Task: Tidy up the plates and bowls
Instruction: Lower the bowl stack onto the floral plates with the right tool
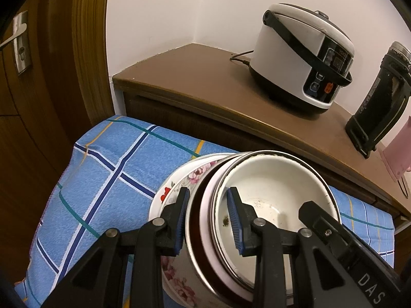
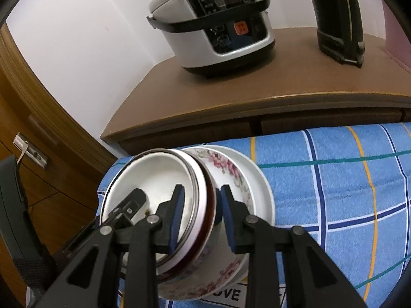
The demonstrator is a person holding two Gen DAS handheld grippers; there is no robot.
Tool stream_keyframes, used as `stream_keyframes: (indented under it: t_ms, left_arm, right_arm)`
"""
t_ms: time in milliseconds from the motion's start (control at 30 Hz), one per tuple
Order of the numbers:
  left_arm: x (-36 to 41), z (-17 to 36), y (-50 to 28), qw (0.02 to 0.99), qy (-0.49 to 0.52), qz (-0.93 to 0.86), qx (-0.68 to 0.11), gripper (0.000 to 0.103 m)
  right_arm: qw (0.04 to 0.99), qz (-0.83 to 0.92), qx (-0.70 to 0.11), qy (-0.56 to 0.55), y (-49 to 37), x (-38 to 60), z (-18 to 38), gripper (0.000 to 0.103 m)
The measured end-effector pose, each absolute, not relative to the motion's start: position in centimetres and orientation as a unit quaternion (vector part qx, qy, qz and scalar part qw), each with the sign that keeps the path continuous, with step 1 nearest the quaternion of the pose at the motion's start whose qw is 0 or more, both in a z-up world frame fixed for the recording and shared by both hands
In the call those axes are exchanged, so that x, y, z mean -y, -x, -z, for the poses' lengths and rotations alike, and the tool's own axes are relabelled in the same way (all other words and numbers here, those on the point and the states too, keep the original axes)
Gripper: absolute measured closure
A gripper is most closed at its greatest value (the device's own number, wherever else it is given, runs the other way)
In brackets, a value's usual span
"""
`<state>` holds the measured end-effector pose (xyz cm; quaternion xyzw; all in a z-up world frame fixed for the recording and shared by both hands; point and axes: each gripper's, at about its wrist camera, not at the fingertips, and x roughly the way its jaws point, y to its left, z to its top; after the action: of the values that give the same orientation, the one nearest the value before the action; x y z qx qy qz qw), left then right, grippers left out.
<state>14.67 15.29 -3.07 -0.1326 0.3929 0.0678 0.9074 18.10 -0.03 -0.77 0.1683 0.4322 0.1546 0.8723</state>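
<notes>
Left wrist view: the left gripper (image 1: 209,220) is clamped on the rim of a nested stack of bowls (image 1: 269,192), 1 blue-padded finger (image 1: 235,220) inside the white inner bowl and the other outside the wall. The stack is tilted and seems to be lifted, though I cannot tell whether its underside touches the cloth. The outer floral bowl (image 1: 179,277) sits under it, with a white plate (image 1: 156,205) beneath. A finger of the right gripper (image 1: 318,218) reaches into the inner bowl from the right. All of this is over the blue checked cloth (image 1: 108,169), near its far edge, just in front of the brown cabinet (image 1: 205,89). On the cabinet top a rice cooker (image 1: 300,59) stands toward the back wall, and a dark kettle (image 1: 377,102) stands near the right edge.

Right wrist view: the right gripper (image 2: 200,220) grips the opposite rim of the same stack (image 2: 154,174), its jaws closed across the walls of the nested bowls. The floral bowl (image 2: 226,169) and white plate (image 2: 262,192) lie to the right of it. The left gripper (image 2: 131,205) shows inside the inner bowl. The cloth (image 2: 334,179) spreads to the right, with the rice cooker (image 2: 213,23) and kettle (image 2: 339,20) on the cabinet (image 2: 231,87) behind
</notes>
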Motion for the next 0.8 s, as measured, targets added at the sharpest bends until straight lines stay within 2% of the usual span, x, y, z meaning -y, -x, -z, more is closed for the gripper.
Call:
stream_keyframes:
  t_ms: [300,533,800]
  left_arm:
    - [-15.7,3.7,-14.4,0.91,0.141,-0.057,-0.386,0.069]
    - [-15.7,3.6,-14.1,0.911,0.138,-0.053,-0.385,0.068]
    - [-15.6,3.4,-13.9,0.914,0.124,-0.06,-0.382,0.058]
  right_arm:
    - [0.887,-0.16,-0.407,-0.148,-17.3,-0.4,0.8,0.074]
    - [0.885,-0.169,-0.403,-0.164,-16.7,0.1,1.1,0.07]
    - [0.883,-0.175,-0.403,-0.168,-16.5,0.2,1.1,0.07]
